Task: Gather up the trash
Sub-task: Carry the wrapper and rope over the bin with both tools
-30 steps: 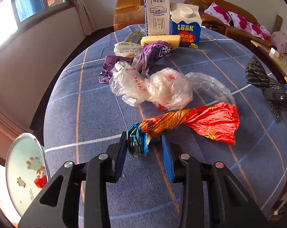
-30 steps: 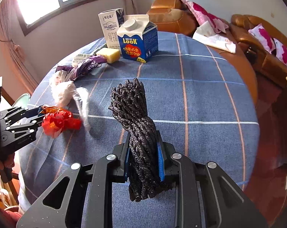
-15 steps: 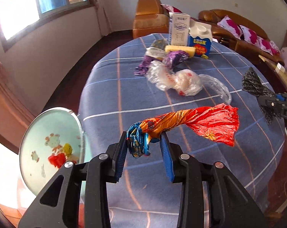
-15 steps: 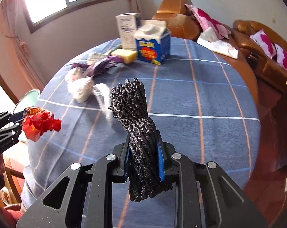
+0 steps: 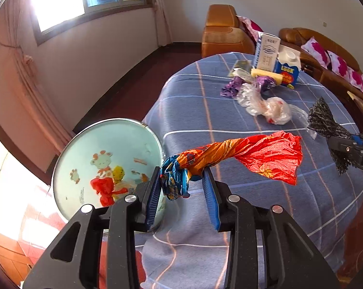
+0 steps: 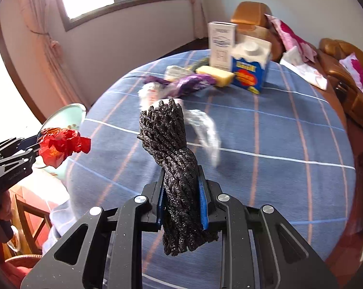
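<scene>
My left gripper (image 5: pixel 183 180) is shut on the twisted blue end of a red and orange foil wrapper (image 5: pixel 261 153), held in the air at the table's left edge beside a pale green trash bin (image 5: pixel 85 149) that holds red trash. From the right wrist view the wrapper (image 6: pixel 61 145) hangs near the bin (image 6: pixel 66 118). My right gripper (image 6: pixel 182 192) is shut on a twisted black crinkled wrapper (image 6: pixel 168 144) above the table; it also shows in the left wrist view (image 5: pixel 326 125).
A round table with a blue checked cloth (image 5: pixel 229 110) carries clear plastic bags (image 5: pixel 270 108), a purple wrapper (image 5: pixel 232 88), a yellow sponge (image 5: pixel 265 74), a white milk carton (image 5: pixel 265 53) and a blue carton (image 5: pixel 287 67). Brown sofas with pink cushions (image 5: pixel 326 55) stand behind.
My left gripper lifted the red wrapper off the table and carried it left, close to the bin. My right gripper moved left with the black wrapper.
</scene>
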Action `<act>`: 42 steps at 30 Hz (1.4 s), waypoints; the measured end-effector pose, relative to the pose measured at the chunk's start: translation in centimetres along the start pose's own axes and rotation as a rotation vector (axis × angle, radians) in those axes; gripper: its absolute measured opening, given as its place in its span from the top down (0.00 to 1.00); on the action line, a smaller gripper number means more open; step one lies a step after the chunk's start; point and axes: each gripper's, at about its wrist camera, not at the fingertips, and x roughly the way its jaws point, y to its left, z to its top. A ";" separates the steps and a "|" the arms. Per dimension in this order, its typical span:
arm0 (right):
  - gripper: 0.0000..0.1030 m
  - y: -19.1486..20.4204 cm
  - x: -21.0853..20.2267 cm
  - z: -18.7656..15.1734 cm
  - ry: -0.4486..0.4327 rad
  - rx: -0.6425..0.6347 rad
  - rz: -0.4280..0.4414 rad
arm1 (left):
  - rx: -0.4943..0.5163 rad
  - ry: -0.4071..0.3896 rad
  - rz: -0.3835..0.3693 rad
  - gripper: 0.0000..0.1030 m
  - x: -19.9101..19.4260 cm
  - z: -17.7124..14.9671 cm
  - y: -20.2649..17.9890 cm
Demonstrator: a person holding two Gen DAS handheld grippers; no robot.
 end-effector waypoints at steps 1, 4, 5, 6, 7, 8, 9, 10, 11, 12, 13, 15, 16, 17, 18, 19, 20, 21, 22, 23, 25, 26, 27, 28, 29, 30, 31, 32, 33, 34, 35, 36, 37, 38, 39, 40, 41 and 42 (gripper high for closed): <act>0.77 0.4 0.0 0.1 -0.001 -0.005 0.004 | -0.011 -0.001 0.006 0.66 -0.1 -0.1 0.5; 0.77 1.9 0.4 0.5 -0.003 -0.028 0.022 | -0.039 -0.005 0.025 0.66 -0.5 -0.4 2.1; 0.77 2.5 0.6 0.7 -0.004 -0.036 0.029 | -0.050 -0.006 0.033 0.66 -0.6 -0.4 2.7; 0.77 2.9 0.7 0.7 -0.004 -0.041 0.034 | -0.058 -0.008 0.039 0.66 -0.7 -0.5 3.2; 0.77 3.4 0.8 0.9 -0.005 -0.046 0.041 | -0.067 -0.009 0.047 0.66 -0.8 -0.6 3.7; 0.77 3.9 1.0 1.0 -0.004 -0.051 0.050 | -0.075 -0.011 0.054 0.66 -1.0 -0.7 4.2; 0.77 4.3 1.1 1.1 -0.004 -0.056 0.056 | -0.087 -0.013 0.065 0.66 -1.1 -0.8 5.0; 0.77 4.7 1.3 1.2 -0.003 -0.061 0.063 | -0.095 -0.014 0.073 0.66 -1.2 -0.9 5.4; 0.77 5.3 1.5 1.4 -0.002 -0.068 0.072 | -0.107 -0.015 0.087 0.66 -1.3 -1.0 6.1; 0.77 5.6 1.6 1.5 -0.001 -0.072 0.078 | -0.117 -0.016 0.099 0.66 -1.4 -1.1 6.7; 0.77 6.0 1.8 1.7 -0.001 -0.076 0.084 | -0.124 -0.016 0.108 0.66 -1.5 -1.1 7.2; 0.77 7.0 2.1 1.9 0.001 -0.085 0.099 | -0.149 -0.015 0.130 0.66 -1.5 -1.4 8.5; 0.77 7.3 2.3 2.0 0.002 -0.088 0.104 | -0.158 -0.014 0.138 0.66 -1.6 -1.5 8.9; 0.77 7.9 2.5 2.2 0.004 -0.093 0.112 | -0.171 -0.013 0.151 0.66 -1.6 -1.7 9.5; 0.77 8.3 2.7 2.3 0.005 -0.098 0.117 | -0.180 -0.011 0.160 0.66 -1.5 -1.7 10.1; 0.77 8.7 2.9 2.4 0.005 -0.105 0.121 | -0.187 -0.010 0.165 0.66 -1.5 -1.9 10.4; 0.77 9.1 3.0 2.5 0.006 -0.113 0.125 | -0.195 -0.008 0.171 0.66 -1.5 -2.0 10.8; 0.77 9.8 3.2 2.7 0.004 -0.125 0.128 | -0.204 -0.007 0.177 0.66 -1.5 -2.1 11.3; 0.77 10.2 3.3 2.8 0.003 -0.134 0.130 | -0.211 -0.006 0.183 0.66 -1.5 -2.1 11.7; 0.77 10.7 3.4 3.0 0.003 -0.142 0.134 | -0.218 -0.006 0.191 0.66 -1.5 -2.2 12.2; 0.77 11.8 3.8 3.4 0.006 -0.160 0.147 | -0.224 -0.008 0.209 0.66 -1.6 -2.2 12.9; 0.77 12.4 4.1 3.6 0.009 -0.172 0.152 | -0.226 -0.009 0.217 0.66 -1.6 -2.3 13.2; 0.77 12.9 4.3 3.8 0.009 -0.180 0.154 | -0.229 -0.009 0.222 0.66 -1.6 -2.2 13.4; 0.77 13.2 4.4 3.9 0.010 -0.188 0.157 | -0.233 -0.009 0.227 0.66 -1.6 -2.2 13.8; 0.77 13.7 4.7 4.0 0.012 -0.197 0.160 | -0.238 -0.008 0.231 0.66 -1.6 -2.3 14.1; 0.77 14.3 5.0 4.2 0.015 -0.208 0.163 | -0.242 -0.008 0.235 0.66 -1.5 -2.3 14.4; 0.77 14.7 5.2 4.4 0.017 -0.214 0.165 | -0.247 -0.006 0.241 0.66 -1.5 -2.4 14.7; 0.77 15.1 5.5 4.5 0.020 -0.221 0.166 | -0.253 -0.003 0.249 0.66 -1.4 -2.4 15.1; 0.77 15.7 6.0 4.8 0.024 -0.227 0.169 | -0.257 -0.001 0.252 0.66 -1.3 -2.5 15.3; 0.77 16.0 6.3 5.0 0.026 -0.229 0.172 | -0.263 0.002 0.256 0.66 -1.1 -2.5 15.6; 0.77 16.4 6.4 5.1 0.028 -0.230 0.175 | -0.267 0.005 0.261 0.66 -1.0 -2.5 15.8; 0.77 16.9 6.7 5.3 0.029 -0.232 0.179 | -0.271 0.008 0.267 0.66 -0.8 -2.5 16.0; 0.77 17.4 7.0 5.6 0.030 -0.234 0.183 | -0.274 0.012 0.273 0.66 -0.6 -2.6 16.1; 0.77 17.9 7.3 5.8 0.029 -0.238 0.182 | -0.276 0.015 0.278 0.66 -0.4 -2.6 16.2; 0.77 18.2 7.5 6.0 0.027 -0.242 0.180 | -0.277 0.019 0.285 0.66 -0.2 -2.6 16.3; 0.77 18.8 7.8 6.2 0.022 -0.249 0.174 | -0.275 0.023 0.287 0.66 0.0 -2.6 16.4; 0.77 19.1 8.0 6.4 0.020 -0.253 0.172 | -0.276 0.027 0.287 0.66 0.3 -2.5 16.5; 0.77 19.6 8.3 6.6 0.018 -0.259 0.168 | -0.279 0.030 0.288 0.66 0.6 -2.5 16.5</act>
